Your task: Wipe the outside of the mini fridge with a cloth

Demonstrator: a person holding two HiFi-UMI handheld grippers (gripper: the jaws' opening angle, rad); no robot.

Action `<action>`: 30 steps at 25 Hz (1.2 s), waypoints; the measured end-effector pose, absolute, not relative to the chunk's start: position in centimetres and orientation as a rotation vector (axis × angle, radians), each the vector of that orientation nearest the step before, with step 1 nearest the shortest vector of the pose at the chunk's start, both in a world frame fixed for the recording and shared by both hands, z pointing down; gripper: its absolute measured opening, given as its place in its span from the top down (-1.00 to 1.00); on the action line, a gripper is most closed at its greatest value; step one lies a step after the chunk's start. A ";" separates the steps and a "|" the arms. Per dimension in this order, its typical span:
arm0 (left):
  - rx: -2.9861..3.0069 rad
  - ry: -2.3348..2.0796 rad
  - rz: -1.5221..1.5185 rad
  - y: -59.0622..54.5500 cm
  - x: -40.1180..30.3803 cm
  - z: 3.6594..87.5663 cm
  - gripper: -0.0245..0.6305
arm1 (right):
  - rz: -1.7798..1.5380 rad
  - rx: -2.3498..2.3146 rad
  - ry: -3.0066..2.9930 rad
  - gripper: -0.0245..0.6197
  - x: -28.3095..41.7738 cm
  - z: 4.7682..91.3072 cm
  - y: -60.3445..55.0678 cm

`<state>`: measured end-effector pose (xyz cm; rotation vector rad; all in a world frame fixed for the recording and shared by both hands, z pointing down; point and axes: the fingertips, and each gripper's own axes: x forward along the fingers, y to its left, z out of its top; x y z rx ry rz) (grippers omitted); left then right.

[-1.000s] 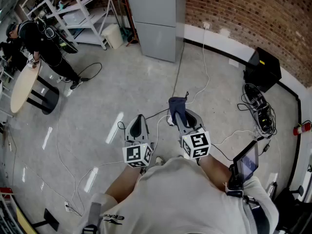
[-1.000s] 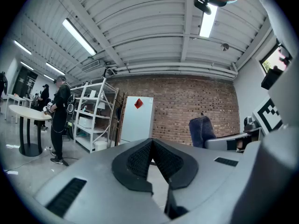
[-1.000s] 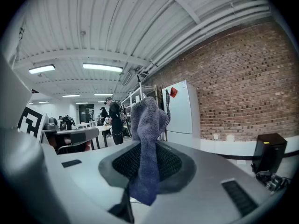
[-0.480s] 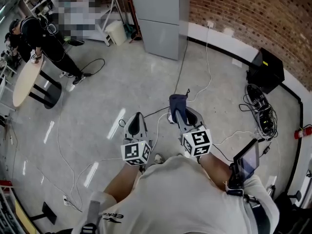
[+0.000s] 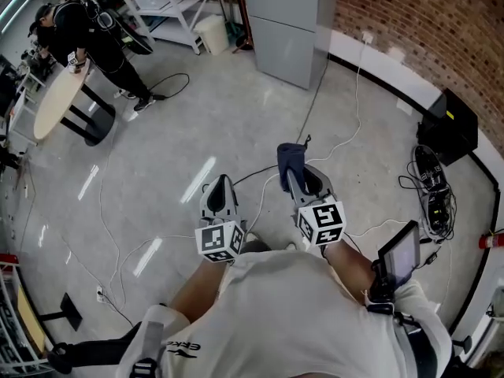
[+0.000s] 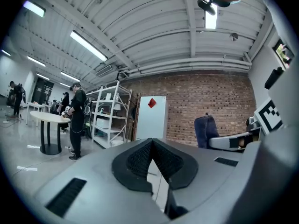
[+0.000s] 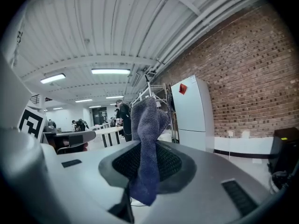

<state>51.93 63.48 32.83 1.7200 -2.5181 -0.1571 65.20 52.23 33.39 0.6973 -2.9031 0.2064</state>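
Observation:
A grey-white fridge (image 5: 290, 24) stands against the brick wall at the far top of the head view, a few steps ahead; it shows as a white fridge (image 6: 150, 117) with a red mark in the left gripper view and again as the fridge (image 7: 192, 112) in the right gripper view. My right gripper (image 5: 293, 172) is shut on a dark blue cloth (image 5: 288, 157), which sticks up from between the jaws (image 7: 147, 139). My left gripper (image 5: 220, 192) is shut with nothing in it. Both are held at waist height, away from the fridge.
Cables (image 5: 331, 132) trail over the concrete floor between me and the fridge. A black box (image 5: 450, 126) and a tangle of wires (image 5: 433, 191) lie along the right wall. A person (image 5: 87, 34) stands by a round table (image 5: 55, 101) at left, near white shelving (image 5: 165, 6).
The head view has shifted: the fridge, the table and the person have slid to the right and down in the picture. Both grippers keep their pose, the cloth still clamped.

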 end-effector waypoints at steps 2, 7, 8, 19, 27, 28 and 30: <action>1.698 -2.531 -0.149 63.4 51.4 32.3 0.92 | 0.216 0.674 -2.906 0.66 64.3 32.9 51.7; 1.672 -2.565 -0.172 62.2 48.6 31.5 0.92 | 0.192 0.630 -2.925 0.66 60.7 32.2 50.3; 1.672 -2.569 -0.177 61.9 47.8 31.5 0.92 | 0.186 0.626 -2.927 0.66 59.9 32.1 50.0; 1.671 -2.587 -0.257 57.8 34.2 30.4 0.92 | 0.111 0.584 -2.928 0.66 45.7 31.1 46.7; 1.666 -2.625 -0.244 57.3 22.4 29.3 0.92 | 0.100 0.564 -2.942 0.66 33.3 30.2 44.9; 1.662 -2.629 -0.243 57.6 21.0 29.2 0.92 | 0.094 0.554 -2.947 0.66 31.7 30.0 45.2; 1.654 -2.636 -0.244 58.0 18.5 29.4 0.92 | 0.083 0.531 -2.957 0.66 28.7 29.7 45.7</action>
